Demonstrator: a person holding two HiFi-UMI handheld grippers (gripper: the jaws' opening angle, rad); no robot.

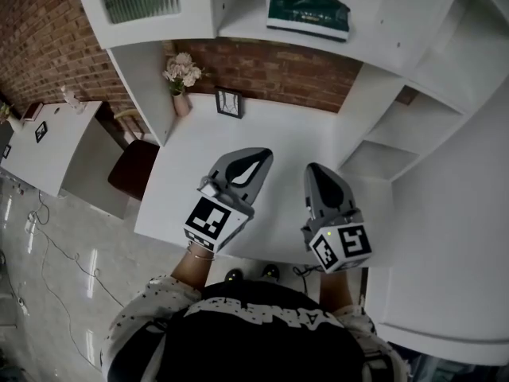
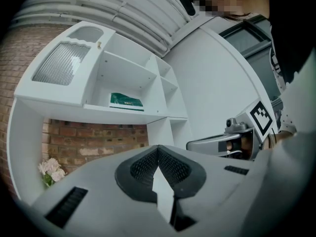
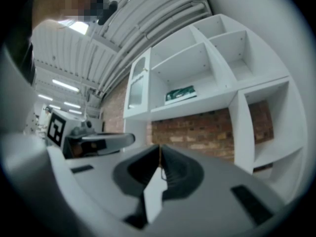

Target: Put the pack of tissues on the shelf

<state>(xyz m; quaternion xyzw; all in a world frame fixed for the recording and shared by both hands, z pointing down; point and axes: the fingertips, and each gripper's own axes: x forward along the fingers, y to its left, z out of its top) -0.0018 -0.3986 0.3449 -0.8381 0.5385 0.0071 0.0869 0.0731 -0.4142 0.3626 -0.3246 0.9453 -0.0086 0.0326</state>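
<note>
It looks like a pretend home room in a big hall: a white desk [image 1: 278, 138], shelves [image 1: 382, 6], a brick wall [image 1: 294, 74] and flowers [image 1: 181, 70], under a high ribbed roof [image 3: 123, 28], with cables [image 1: 49, 253] on the floor.

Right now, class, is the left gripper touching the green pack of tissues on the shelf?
Apart. The head view shows the pack of tissues on the shelf, the left gripper well below it over the white desk.

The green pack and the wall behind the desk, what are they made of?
The green pack looks like glossy plastic wrap, probably: a pale sheen shows on its top. The wall looks like rough, matte red brick with pale mortar lines.
</note>
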